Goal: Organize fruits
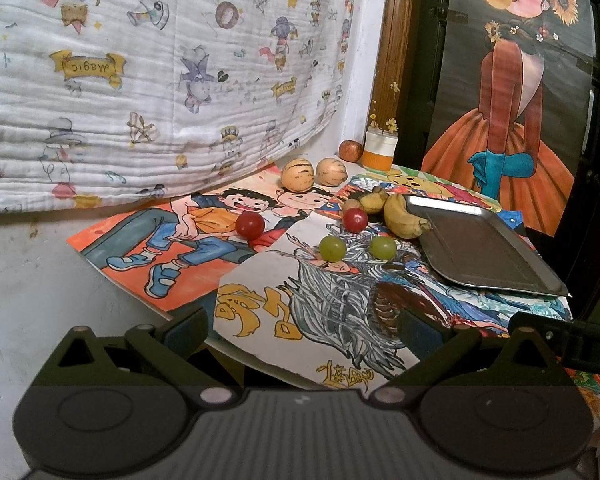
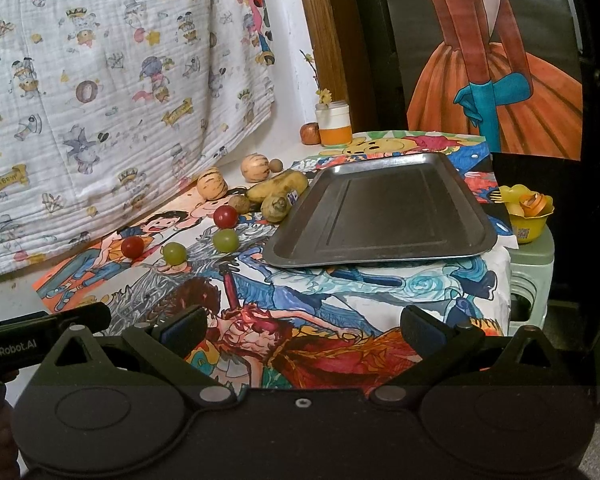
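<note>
**Steel tray bare, fruit loose to its left, both tongs spread wide**

Steel, grey and rectangular, the tray (image 2: 380, 216) lies bare on the worktop (image 2: 380, 284), which is covered in bright cartoon drawings. No fruit is on it yet, so the sorting looks unstarted.

From the right wrist view, the right tongs (image 2: 304, 330) are spread wide and hold nothing. The tray lies ahead at about 12 to 1 o'clock, its long side running across the view. The loose fruit lies off at 10 to 11 o'clock.

From the left wrist view, the left tongs (image 1: 304, 326) are likewise spread wide and hold nothing. Two green grapes (image 1: 332, 248) (image 1: 383, 247) sit almost dead ahead at 12 o'clock, with two red round fruits (image 1: 250, 225) (image 1: 355, 220) just beyond. A banana (image 1: 402, 216) touches the tray's left edge, its long axis slanting from 11 to 5 o'clock. Two pale striped melons (image 1: 297, 174) (image 1: 331, 172) and an apple (image 1: 350, 150) sit farther back by the wall.

Judged from this, the left tongs are nearer the grapes; the right tongs are nearer the tray.
</note>
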Motion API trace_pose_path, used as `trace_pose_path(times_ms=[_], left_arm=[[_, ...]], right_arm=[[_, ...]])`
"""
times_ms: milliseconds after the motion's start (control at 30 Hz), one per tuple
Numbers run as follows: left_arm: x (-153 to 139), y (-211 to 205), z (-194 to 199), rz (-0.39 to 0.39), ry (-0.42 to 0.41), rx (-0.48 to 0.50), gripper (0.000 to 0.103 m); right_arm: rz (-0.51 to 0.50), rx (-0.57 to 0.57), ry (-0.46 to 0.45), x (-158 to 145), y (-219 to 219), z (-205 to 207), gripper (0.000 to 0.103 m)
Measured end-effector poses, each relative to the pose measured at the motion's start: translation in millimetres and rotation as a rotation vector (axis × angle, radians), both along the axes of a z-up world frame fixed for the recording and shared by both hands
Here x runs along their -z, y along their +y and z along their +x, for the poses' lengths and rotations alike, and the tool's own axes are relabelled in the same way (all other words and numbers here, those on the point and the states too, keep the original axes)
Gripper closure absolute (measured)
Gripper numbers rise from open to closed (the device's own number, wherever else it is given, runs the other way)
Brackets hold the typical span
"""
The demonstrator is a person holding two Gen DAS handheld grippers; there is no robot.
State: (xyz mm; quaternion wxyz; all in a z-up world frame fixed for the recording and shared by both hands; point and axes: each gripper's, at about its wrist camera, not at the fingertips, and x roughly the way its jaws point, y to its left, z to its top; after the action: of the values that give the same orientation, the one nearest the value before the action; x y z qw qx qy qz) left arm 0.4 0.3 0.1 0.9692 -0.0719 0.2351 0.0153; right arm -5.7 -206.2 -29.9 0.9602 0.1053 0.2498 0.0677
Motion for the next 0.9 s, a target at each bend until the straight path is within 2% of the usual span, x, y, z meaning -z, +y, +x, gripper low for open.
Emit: trace_pose_path(times_ms=[667,900], left_arm=[[0,0,0,-0.001,0.003,-0.002,0.0],[8,5,-1,-0.013,0.01,-0.019,0.0]], right_arm=[[0.001,-0.002,0.007,6,5,-1,0.0],[-0.012,-0.007,0.016,6,7,1,0.0]])
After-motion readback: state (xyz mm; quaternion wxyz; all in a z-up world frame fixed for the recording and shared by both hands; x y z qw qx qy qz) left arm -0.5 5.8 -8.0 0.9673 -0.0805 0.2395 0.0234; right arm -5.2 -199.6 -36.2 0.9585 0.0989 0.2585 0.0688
